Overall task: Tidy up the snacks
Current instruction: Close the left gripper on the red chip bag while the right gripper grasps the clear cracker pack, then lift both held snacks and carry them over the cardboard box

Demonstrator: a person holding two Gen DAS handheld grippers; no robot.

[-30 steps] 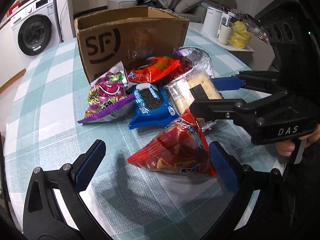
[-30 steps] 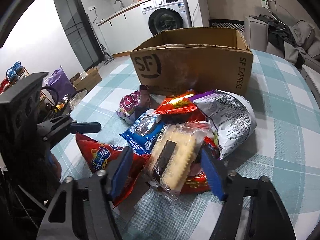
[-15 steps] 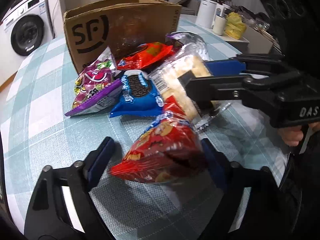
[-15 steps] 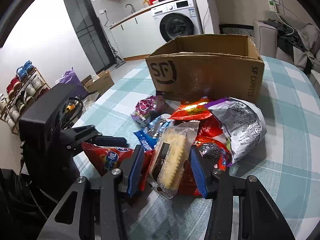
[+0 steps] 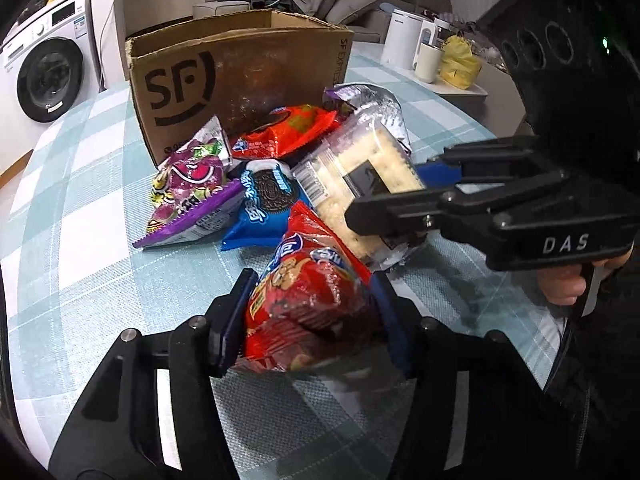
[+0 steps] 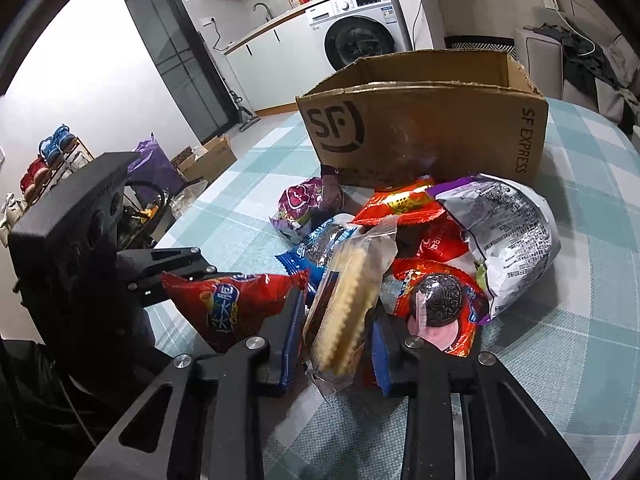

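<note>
Both hands are at the pick-up step of sorting the snacks. The left gripper (image 5: 310, 316) has its jaws closing on the red crinkly foil bag of crisps (image 5: 304, 296), whose near end bulges between the blue pads and already looks pinched. The right gripper (image 6: 334, 346) has its jaws closing around the clear plastic pack of pale sandwich crackers (image 6: 346, 312), which stands on edge between the pads with its wrapper squeezed.

Both packs sit at the near edge of the snack pile on the desk with the teal-and-white checked cloth (image 5: 88, 248). Behind them lie a blue cream-biscuit packet (image 5: 266, 204), a purple sweets bag (image 5: 190, 196), an orange-red packet (image 5: 292, 130) and a silver-and-purple bag (image 6: 508, 236); a red biscuit packet (image 6: 440, 308) rests just beside the right jaw. The open brown cardboard box printed with "SF" (image 6: 432, 136) stands upright just behind the pile, and I cannot see what is inside it.

The likely next move is to finish both grips, then lift each pack clear of its neighbours and carry it over the box's near wall. The crisps bag is soft and slippery, so a gentle squeeze seems wise; the cracker pack probably needs lifting straight up so it does not drag the red biscuit packet along.
</note>
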